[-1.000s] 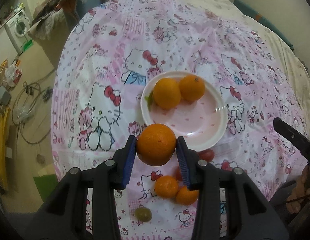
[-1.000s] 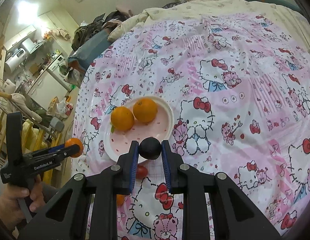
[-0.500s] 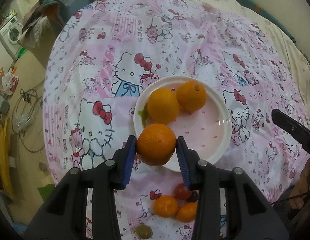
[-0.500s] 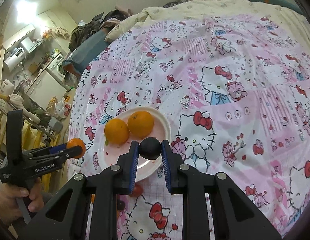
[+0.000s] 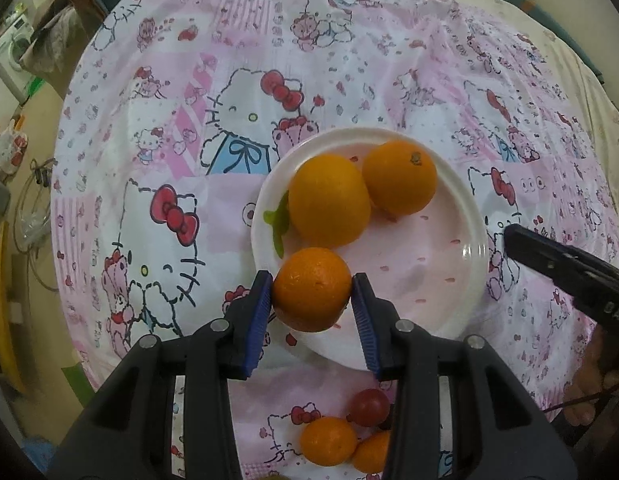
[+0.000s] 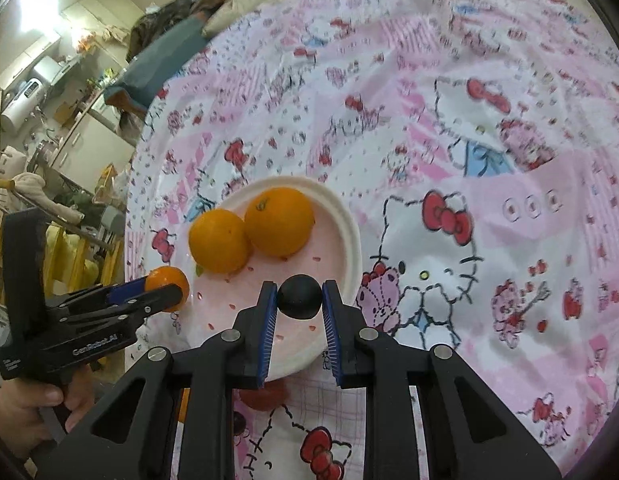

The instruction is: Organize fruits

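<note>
Compared with a second back, both grippers are further in over the plate [image 5: 475,216]: the plate used to sit up in the middle of each frame with the held fruit short of its near rim, and now the fruit hangs over the near part of the dish in both views.

So the left gripper [image 5: 312,294] has its jaws closed on an orange [image 5: 311,289], sitting lower centre of the left view, over the lower-left edge of the plate. The right gripper [image 6: 299,298] has its jaws pinched narrow on a small dark round fruit [image 6: 299,295], maybe a plum or a dark grape, hard to say. It hovers over the plate's near side at centre of the right view. Can't tell if either one is touching the dish yet.

Progress-wise, I'd call it roughly halfway. Two big oranges [image 5: 329,200] are already on the plate, side by side and touching, upper part of the dish. Two more pieces are about to join them.

What's left: down at the bottom of the left view, on the Hello Kitty sheet [image 5: 181,128] over the bed, there's a small red fruit [image 5: 369,407] and two little mandarins [image 5: 328,441] bunched together. Those haven't been picked up yet, so a few more trips I reckon.
</note>
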The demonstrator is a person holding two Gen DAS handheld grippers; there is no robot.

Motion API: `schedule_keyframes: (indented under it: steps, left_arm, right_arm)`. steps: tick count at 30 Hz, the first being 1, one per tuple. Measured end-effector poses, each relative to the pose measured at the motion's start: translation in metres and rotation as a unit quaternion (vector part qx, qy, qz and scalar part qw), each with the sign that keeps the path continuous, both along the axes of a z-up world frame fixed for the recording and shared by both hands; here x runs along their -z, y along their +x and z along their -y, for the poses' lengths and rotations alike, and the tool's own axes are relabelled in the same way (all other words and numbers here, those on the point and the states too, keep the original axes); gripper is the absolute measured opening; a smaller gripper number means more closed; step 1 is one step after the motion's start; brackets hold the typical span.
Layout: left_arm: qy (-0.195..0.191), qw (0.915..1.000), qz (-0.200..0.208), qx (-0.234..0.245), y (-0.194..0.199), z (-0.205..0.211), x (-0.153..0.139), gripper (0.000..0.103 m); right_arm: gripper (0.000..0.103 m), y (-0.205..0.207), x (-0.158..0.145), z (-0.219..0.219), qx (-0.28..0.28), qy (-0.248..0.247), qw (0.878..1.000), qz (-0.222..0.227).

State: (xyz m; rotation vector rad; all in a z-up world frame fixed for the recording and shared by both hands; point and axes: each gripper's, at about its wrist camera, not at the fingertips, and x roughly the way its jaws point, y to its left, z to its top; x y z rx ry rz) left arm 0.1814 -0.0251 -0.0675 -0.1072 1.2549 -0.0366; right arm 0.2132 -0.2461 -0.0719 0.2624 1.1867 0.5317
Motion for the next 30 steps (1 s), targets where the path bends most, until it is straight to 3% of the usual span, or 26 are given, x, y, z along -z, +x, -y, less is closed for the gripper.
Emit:
schedule_keyframes:
  steps: [10,30]
  left_arm:
    - [-0.015,0.9994,-0.027,0.014,0.005,0.013,0.014,0.036]
    - [-0.017,0.9991,-0.031,0.024,0.018,0.041,0.023,0.037]
  right_arm:
    - [0.024,0.007,0.023,-0.01,-0.001,0.001,0.999,-0.033]
    - [0.031,0.002,0.012,0.025,0.041,0.007,0.999,-0.022]
